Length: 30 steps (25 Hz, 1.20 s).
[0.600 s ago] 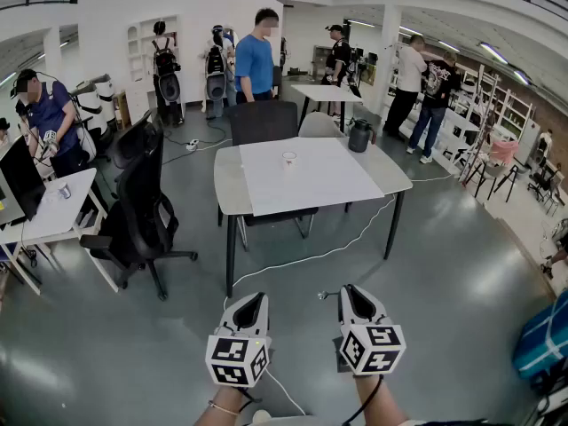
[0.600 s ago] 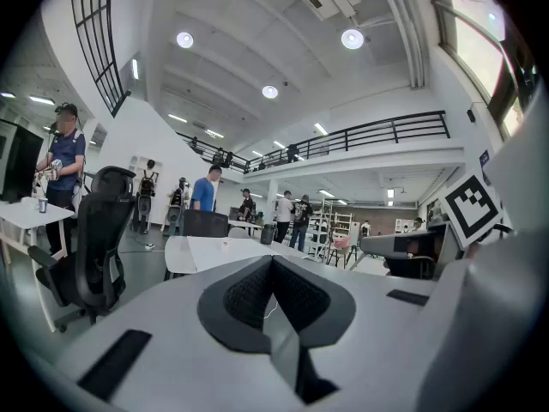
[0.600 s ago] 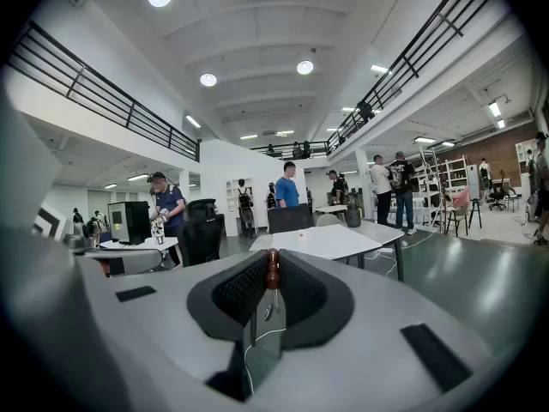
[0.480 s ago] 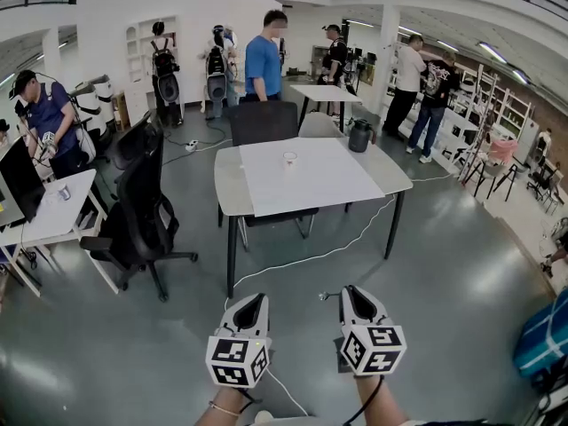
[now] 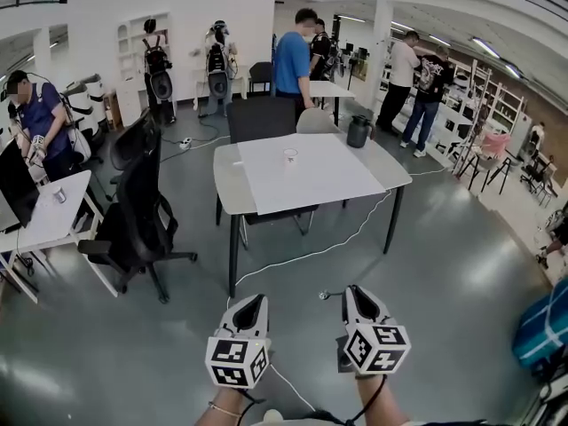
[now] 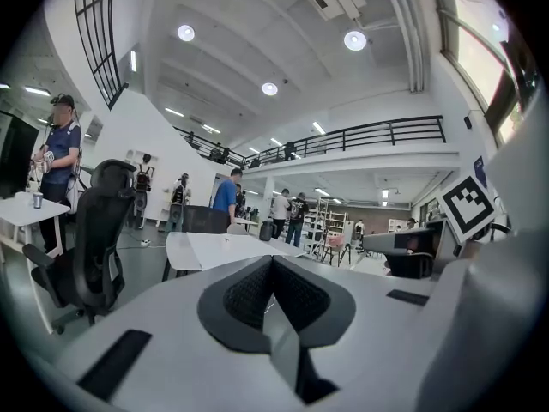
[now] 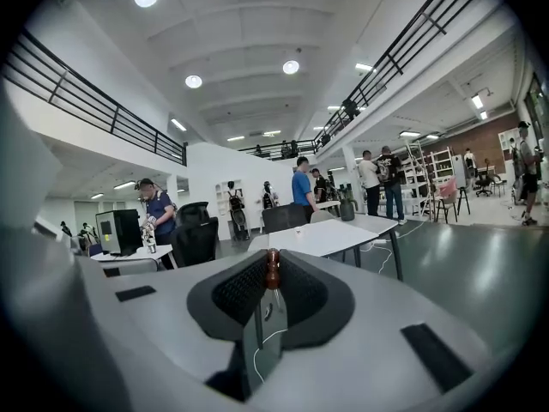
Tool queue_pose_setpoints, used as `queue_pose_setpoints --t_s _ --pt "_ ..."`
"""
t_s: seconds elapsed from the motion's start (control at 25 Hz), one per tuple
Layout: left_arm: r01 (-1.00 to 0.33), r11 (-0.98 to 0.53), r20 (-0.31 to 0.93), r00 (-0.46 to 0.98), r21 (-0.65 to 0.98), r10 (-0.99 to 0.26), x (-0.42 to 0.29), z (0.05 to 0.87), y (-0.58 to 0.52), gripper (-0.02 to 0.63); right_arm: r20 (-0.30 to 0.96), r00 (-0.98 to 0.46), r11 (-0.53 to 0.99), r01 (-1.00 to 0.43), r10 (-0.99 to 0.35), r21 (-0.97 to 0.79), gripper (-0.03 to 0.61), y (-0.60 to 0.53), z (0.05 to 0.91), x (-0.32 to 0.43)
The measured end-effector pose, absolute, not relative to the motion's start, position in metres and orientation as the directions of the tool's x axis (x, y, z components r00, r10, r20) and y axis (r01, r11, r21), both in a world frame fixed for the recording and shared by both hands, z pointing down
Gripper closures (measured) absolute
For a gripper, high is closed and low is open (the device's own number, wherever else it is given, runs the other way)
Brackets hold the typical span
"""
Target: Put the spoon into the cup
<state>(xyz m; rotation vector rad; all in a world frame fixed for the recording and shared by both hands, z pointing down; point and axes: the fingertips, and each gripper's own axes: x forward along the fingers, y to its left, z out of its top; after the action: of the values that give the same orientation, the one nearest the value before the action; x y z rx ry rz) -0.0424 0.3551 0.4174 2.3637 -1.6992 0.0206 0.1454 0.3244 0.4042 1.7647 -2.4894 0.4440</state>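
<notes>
Well ahead of the right tool (image 5: 355, 296), which is clamped on the spoon (image 7: 272, 269), the cup (image 5: 290, 157) stands on the worktop (image 5: 227, 185), and with the left tool (image 5: 251, 303) closed empty this looks like the carry, next calling for an approach and lowering the spoon in.

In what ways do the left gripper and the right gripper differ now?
The right gripper is shut on the spoon, whose brown end shows between its jaws; the left gripper is shut on nothing. The right gripper reaches slightly farther forward than the left gripper. Both are held over the floor, away from the table with the cup.
</notes>
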Motion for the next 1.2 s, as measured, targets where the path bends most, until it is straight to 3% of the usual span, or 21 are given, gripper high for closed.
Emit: queue_pose_setpoints --t_s 0.56,1.2 --pt "-0.931 -0.310 0.157 0.341 0.193 -0.927 -0.054 0.437 0.321 0.595 0.238 -0.310 0.262 -0.941 -0.921 -0.213 0.517 0.293 0.421 0.141" --pt "-0.951 -0.248 0.183 0.282 0.186 -0.942 -0.042 0.435 0.185 0.595 0.225 -0.363 0.309 -0.920 -0.904 -0.241 0.517 0.146 0.414 0.154"
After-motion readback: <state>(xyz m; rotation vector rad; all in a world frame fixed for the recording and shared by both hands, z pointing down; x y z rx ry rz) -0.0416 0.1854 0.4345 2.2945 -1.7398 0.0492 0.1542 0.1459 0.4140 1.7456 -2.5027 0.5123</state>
